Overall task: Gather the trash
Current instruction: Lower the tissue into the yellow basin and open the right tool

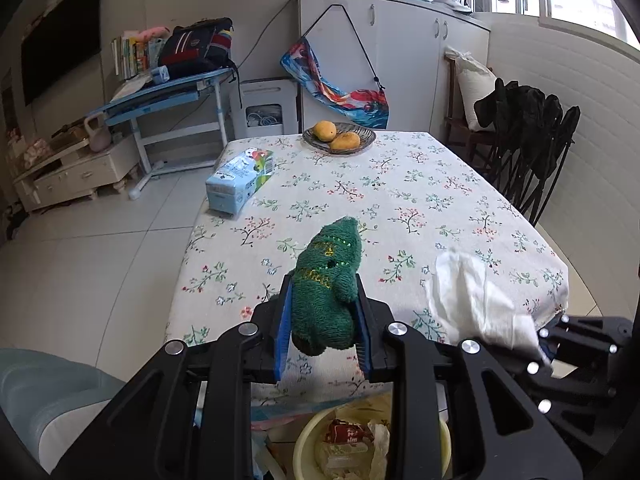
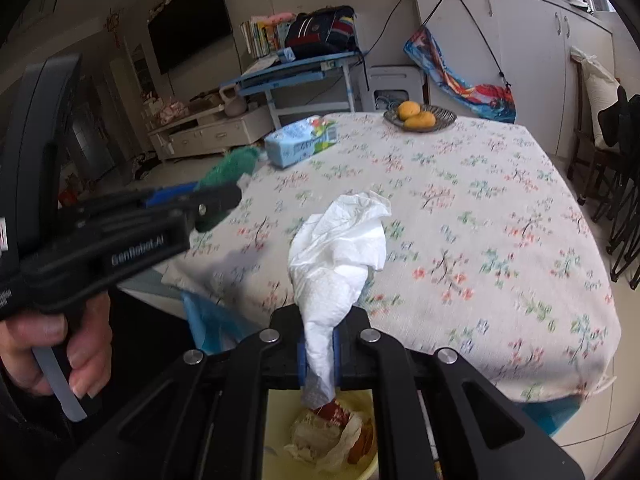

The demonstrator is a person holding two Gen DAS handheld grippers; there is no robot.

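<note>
My left gripper (image 1: 322,320) is shut on a green knitted cloth (image 1: 328,284), held above the near edge of the floral table (image 1: 400,200). My right gripper (image 2: 319,344) is shut on a crumpled white tissue (image 2: 340,252), also over the table's near edge. The tissue shows at the right of the left wrist view (image 1: 476,296). The left gripper with the green cloth (image 2: 230,168) shows at the left of the right wrist view. A yellow trash basin (image 2: 360,472) with wrappers in it stands on the floor below both grippers, and it shows in the left wrist view (image 1: 304,436).
A blue tissue pack (image 1: 240,178) lies at the table's left edge. A plate with two mangoes (image 1: 339,138) stands at the far edge. Black folding chairs (image 1: 528,148) stand at the right. A blue desk (image 1: 168,92) and a white cabinet (image 1: 400,48) stand behind.
</note>
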